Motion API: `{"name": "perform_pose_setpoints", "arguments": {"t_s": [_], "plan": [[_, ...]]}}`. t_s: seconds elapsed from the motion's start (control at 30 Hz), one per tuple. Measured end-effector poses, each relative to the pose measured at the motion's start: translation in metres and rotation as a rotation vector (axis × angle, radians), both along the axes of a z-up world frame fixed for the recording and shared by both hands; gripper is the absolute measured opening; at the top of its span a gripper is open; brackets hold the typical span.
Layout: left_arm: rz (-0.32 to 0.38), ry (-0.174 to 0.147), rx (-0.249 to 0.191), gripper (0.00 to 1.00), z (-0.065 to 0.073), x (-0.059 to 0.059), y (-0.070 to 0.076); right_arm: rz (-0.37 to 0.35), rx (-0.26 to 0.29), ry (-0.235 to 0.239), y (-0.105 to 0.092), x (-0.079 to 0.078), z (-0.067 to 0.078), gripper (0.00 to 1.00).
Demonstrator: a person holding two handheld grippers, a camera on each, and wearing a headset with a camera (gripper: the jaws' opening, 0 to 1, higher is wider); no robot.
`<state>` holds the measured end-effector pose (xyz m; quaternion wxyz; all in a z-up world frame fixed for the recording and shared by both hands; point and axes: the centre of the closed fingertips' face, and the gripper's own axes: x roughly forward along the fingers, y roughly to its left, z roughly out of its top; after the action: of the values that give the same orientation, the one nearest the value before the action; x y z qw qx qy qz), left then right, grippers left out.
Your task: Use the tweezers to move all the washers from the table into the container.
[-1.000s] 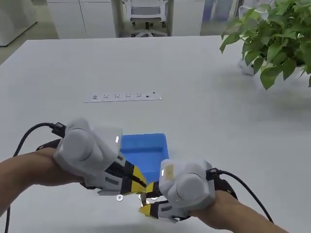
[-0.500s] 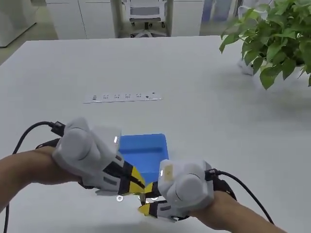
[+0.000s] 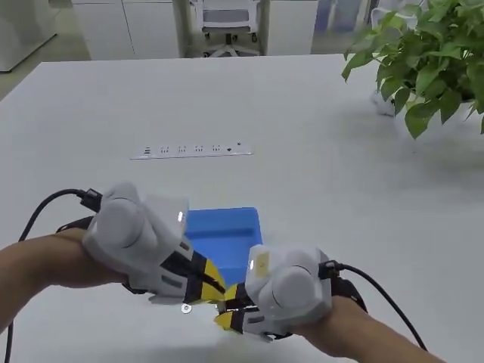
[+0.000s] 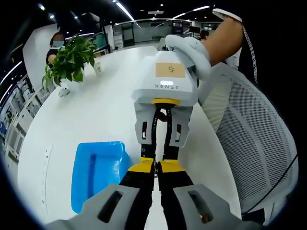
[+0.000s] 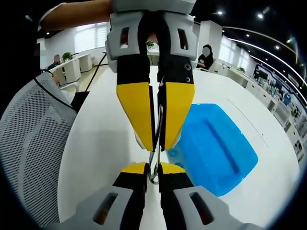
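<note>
Evidently the job is at an early stage: the tool is being sorted out, not carrying anything. In the right gripper view, the left gripper (image 5: 157, 146) comes down from the top with its two yellow pads pressed nearly together on the thin metal tweezers (image 5: 152, 175), which run down the slit between them. The right gripper (image 5: 154, 168) meets it tip to tip from below. Its jaws are drawn in close on either side of the tweezers' lower end, so both seem to be clamped on the same tool. How firmly the right one bites cannot be told.

In the head view the two grippers meet low and centre above the white table (image 3: 302, 113), just in front of the blue container (image 3: 227, 227). One washer (image 3: 186, 308) lies on the table beside the left gripper's fingers, outside the container and untouched. Any others nearby would be hidden under the grippers and hands.

Neither gripper view shows a washer inside the container, though glare on the blue plastic makes that uncertain. As far as can be judged, the tweezers have yet to be settled into a working hold. At least one washer remains to be picked up and dropped in, so most of the task probably lies ahead.
</note>
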<state>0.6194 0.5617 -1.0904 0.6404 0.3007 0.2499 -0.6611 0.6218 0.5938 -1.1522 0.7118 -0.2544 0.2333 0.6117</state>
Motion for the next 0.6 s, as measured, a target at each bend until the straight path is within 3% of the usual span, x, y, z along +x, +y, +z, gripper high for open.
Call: {"name": "perform_pose_setpoints", "arguments": {"t_s": [0.3,0.6], "plan": [[-0.005,-0.004,0.014,0.06,0.001,-0.002,0.0,0.004,-0.008,-0.013,-0.002,0.0,0.002,0.1],[-0.011,0.003,0.022,0.06,0.015,-0.002,0.0,-0.002,0.004,-0.024,-0.001,-0.001,0.016,0.1]]}}
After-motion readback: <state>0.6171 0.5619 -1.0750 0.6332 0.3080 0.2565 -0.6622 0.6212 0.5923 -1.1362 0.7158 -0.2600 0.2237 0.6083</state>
